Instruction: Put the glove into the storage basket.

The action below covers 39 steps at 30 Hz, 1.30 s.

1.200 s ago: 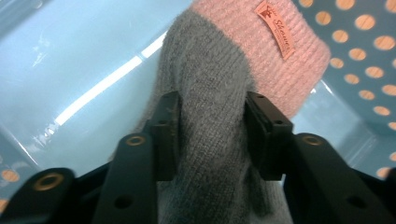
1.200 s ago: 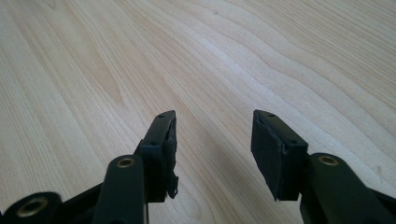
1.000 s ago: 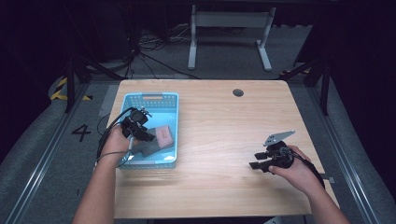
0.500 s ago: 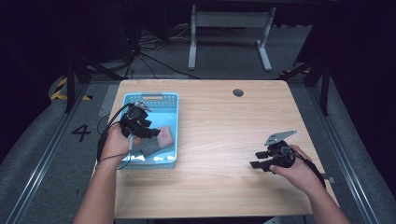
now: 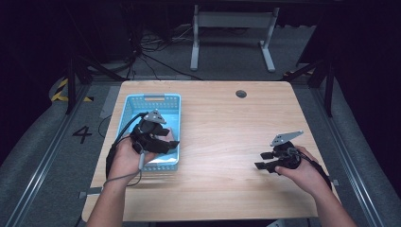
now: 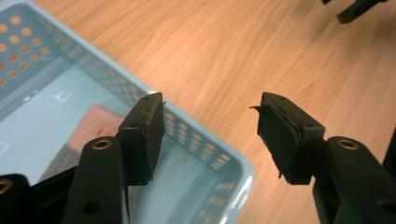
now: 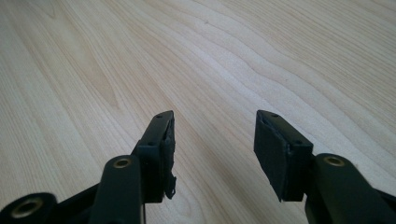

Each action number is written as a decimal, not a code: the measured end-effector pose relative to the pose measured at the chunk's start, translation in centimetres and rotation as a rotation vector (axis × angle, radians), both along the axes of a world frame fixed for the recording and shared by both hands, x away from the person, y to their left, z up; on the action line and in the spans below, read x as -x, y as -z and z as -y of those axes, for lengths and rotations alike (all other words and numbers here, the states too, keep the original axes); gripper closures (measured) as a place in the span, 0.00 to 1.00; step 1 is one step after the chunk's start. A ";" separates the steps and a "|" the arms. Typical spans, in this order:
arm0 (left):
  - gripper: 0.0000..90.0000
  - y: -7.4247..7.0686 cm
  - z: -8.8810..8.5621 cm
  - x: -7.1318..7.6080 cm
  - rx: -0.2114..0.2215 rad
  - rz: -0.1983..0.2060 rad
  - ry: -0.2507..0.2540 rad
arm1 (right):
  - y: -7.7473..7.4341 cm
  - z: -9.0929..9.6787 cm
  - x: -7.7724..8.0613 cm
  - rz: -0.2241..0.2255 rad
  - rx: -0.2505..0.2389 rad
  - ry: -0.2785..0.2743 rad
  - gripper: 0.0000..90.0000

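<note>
A light blue perforated basket (image 5: 156, 98) stands on the left half of the wooden table. A pinkish flat pad (image 6: 93, 126) with a grey side lies on the basket's floor. My left gripper (image 5: 169, 143) hovers over the basket's near right part. In the left gripper view this gripper (image 6: 210, 126) is open, with nothing between its fingers, and the basket's rim (image 6: 205, 154) runs under them. My right gripper (image 5: 265, 161) is held low over bare wood at the right of the table. It (image 7: 212, 140) is open and holds nothing.
The wooden tabletop (image 5: 222, 123) has a round cable hole (image 5: 241, 93) near its far edge. Beyond the table are a dark floor, cables and a white stand foot (image 5: 231, 42). The right gripper's tips (image 6: 359, 7) show far off in the left gripper view.
My left gripper has shifted right and nearer, from the basket's left side to over its near right rim, now covering the pinkish pad from above. The right hand has stayed put.
</note>
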<state>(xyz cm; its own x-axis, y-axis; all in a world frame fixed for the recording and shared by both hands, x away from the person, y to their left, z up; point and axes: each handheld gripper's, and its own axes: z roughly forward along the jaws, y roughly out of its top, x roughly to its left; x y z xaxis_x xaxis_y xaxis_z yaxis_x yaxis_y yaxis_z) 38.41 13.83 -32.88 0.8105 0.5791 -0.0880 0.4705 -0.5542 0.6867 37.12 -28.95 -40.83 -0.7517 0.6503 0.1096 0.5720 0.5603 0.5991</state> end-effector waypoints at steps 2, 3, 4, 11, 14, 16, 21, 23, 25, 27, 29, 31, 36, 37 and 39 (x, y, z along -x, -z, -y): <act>0.46 0.0 0.7 0.6 0.006 0.000 0.012 | 0.0 0.1 0.0 0.002 -0.001 0.001 0.54; 0.46 0.0 1.1 0.9 0.010 -0.003 0.022 | 0.0 0.1 0.0 0.003 -0.002 0.000 0.54; 0.46 0.1 1.5 1.3 0.016 -0.002 0.034 | 0.0 0.1 0.0 0.004 -0.002 0.000 0.54; 0.46 1.4 4.6 2.6 0.014 -0.034 0.097 | 0.0 0.3 -0.1 0.006 0.004 -0.002 0.53; 0.47 2.2 5.8 2.9 0.008 -0.046 0.117 | 0.1 0.4 -0.1 0.008 0.004 -0.001 0.53; 0.48 2.8 6.5 3.0 0.008 -0.048 0.125 | 0.1 0.5 -0.1 0.007 0.004 0.000 0.53; 0.48 4.2 8.2 3.1 0.020 -0.081 0.145 | 0.1 0.7 -0.1 0.008 0.004 0.002 0.52; 0.48 4.8 8.9 3.2 0.025 -0.096 0.155 | 0.2 0.8 -0.1 0.005 0.005 0.001 0.51; 0.48 5.4 9.5 3.3 0.016 -0.096 0.158 | 0.4 0.8 -0.2 0.006 0.011 -0.002 0.51; 0.48 6.2 10.0 3.5 0.013 -0.105 0.156 | 0.5 0.9 -0.2 0.004 0.014 -0.001 0.51; 0.49 7.0 10.6 3.6 0.012 -0.106 0.162 | 0.6 0.9 -0.3 0.005 0.016 -0.006 0.51; 0.49 7.8 11.2 3.7 0.000 -0.101 0.157 | 0.8 0.9 -0.3 0.006 0.016 -0.007 0.50; 0.49 9.3 12.0 3.7 -0.019 -0.073 0.151 | 1.2 1.0 -0.4 0.009 0.015 -0.012 0.50; 0.49 9.5 12.1 3.7 -0.032 -0.076 0.153 | 1.2 1.1 -0.5 0.013 0.018 -0.012 0.49; 0.49 9.9 12.1 3.6 -0.047 -0.085 0.154 | 1.4 1.2 -0.5 0.012 0.018 -0.008 0.48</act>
<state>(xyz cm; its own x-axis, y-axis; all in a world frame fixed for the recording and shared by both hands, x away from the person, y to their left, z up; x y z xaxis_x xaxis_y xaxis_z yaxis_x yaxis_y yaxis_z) 34.84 1.68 -42.80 0.8809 0.4534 -0.1361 0.4327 -0.6546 0.6199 37.62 -30.10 -42.22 -0.7581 0.6460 0.0889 0.5603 0.5756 0.5956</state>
